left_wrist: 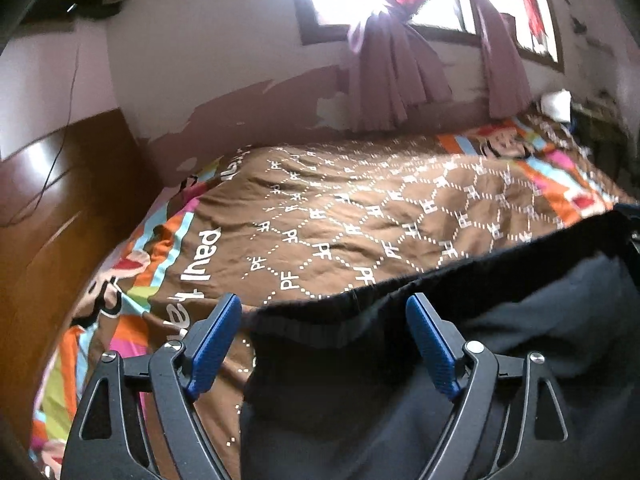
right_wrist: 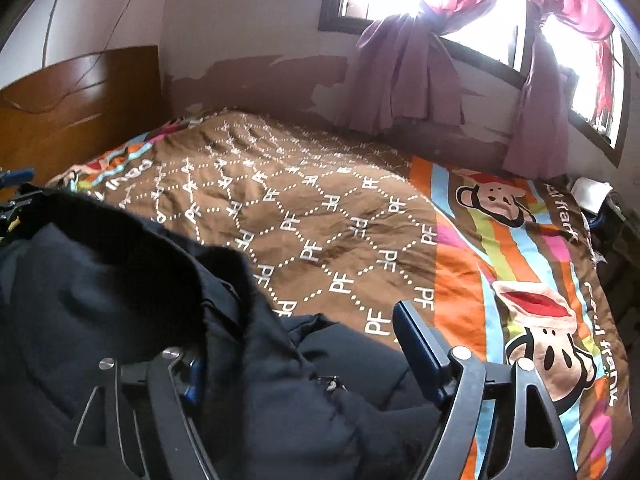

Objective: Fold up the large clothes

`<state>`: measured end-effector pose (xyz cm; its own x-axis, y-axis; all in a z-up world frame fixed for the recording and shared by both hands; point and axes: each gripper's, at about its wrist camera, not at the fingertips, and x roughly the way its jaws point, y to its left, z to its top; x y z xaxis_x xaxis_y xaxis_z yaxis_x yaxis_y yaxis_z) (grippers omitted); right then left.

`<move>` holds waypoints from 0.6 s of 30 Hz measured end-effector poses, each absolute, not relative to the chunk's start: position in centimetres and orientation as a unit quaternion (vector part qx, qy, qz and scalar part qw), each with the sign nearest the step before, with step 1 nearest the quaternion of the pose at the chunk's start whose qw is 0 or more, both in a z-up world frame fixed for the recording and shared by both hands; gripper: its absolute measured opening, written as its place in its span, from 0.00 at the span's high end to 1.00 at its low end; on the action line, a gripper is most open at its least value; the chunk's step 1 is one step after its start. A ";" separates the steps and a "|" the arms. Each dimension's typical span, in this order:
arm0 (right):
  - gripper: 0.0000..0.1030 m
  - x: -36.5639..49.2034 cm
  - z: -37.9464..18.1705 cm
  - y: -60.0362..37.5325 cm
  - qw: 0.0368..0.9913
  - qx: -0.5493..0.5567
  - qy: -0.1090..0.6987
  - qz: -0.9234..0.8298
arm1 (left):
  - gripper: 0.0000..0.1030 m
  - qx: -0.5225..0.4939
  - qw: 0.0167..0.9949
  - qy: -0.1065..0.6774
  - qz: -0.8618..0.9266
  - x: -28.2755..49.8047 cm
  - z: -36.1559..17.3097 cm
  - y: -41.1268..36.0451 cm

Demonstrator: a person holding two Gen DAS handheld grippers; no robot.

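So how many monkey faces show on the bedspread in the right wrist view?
2 clear ones, both on the striped border at right: an upper monkey face near the window wall and a lower monkey face beside the right gripper. The dark jacket may hide more.

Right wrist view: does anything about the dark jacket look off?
Yes. The dark jacket lies bunched on the bedspread, and a fold is draped over the left finger of the open right gripper, hiding it, so it could snag.
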<state>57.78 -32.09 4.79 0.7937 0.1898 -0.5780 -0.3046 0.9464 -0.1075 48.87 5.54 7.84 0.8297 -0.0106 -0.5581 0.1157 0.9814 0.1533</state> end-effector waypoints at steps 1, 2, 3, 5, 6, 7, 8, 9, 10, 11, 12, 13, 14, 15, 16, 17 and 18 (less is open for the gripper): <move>0.24 57.8 5.1 -32.4 0.943 -0.093 0.291 0.133 | 0.22 0.077 0.954 0.286 -0.033 48.9 8.3 6.0; 0.23 57.8 5.6 -32.9 0.945 -0.080 0.286 0.138 | 0.22 0.069 0.956 0.284 -0.032 48.8 8.6 6.4; 0.19 57.8 6.1 -33.4 0.946 -0.066 0.283 0.144 | 0.22 0.057 0.957 0.281 -0.031 48.8 9.0 6.8; 0.13 57.7 7.2 -34.8 0.950 -0.023 0.270 0.159 | 0.21 0.037 0.958 0.283 -0.033 48.7 9.3 7.4; 0.13 57.7 7.7 -35.4 0.950 0.000 0.262 0.169 | 0.20 0.025 0.958 0.283 -0.035 48.6 9.4 7.7; 0.13 57.5 8.3 -36.1 0.950 0.030 0.252 0.183 | 0.20 0.014 0.958 0.285 -0.037 48.4 9.5 8.0; 0.11 57.4 8.7 -36.5 0.950 0.044 0.247 0.189 | 0.20 0.007 0.958 0.285 -0.039 48.2 9.5 8.1; 0.10 57.1 9.0 -36.7 0.949 0.056 0.242 0.193 | 0.20 -0.002 0.957 0.286 -0.043 47.9 9.5 8.1; 0.10 56.8 9.3 -36.9 0.949 0.066 0.237 0.198 | 0.20 -0.010 0.957 0.287 -0.046 47.5 9.5 8.2; 0.10 56.5 9.5 -36.8 0.948 0.070 0.237 0.200 | 0.20 -0.017 0.956 0.287 -0.051 47.0 9.6 8.1; 0.09 56.1 9.6 -36.7 0.947 0.072 0.238 0.204 | 0.20 -0.023 0.957 0.284 -0.059 46.3 9.7 8.0; 0.09 55.6 9.7 -36.4 0.945 0.073 0.239 0.211 | 0.20 -0.025 0.957 0.280 -0.066 45.6 9.9 7.8; 0.08 54.9 9.6 -36.1 0.942 0.071 0.244 0.221 | 0.20 -0.024 0.958 0.275 -0.072 44.9 10.1 7.6; 0.07 54.0 9.4 -35.6 0.938 0.069 0.249 0.233 | 0.20 -0.021 0.959 0.270 -0.080 43.9 10.3 7.2; 0.07 53.5 9.2 -35.3 0.935 0.068 0.252 0.240 | 0.20 -0.017 0.960 0.265 -0.090 42.9 10.4 6.8; 0.06 52.5 8.9 -34.6 0.929 0.065 0.263 0.252 | 0.19 -0.012 0.960 0.262 -0.097 42.0 10.5 6.5; 0.06 51.9 8.6 -34.2 0.925 0.063 0.270 0.259 | 0.19 -0.006 0.960 0.258 -0.106 40.8 10.4 6.0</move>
<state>51.91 -34.23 8.57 0.7199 0.5137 -0.4667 -0.4455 0.8576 0.2569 40.78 6.01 10.43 0.8442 -0.2064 -0.4947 0.1999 0.9775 -0.0667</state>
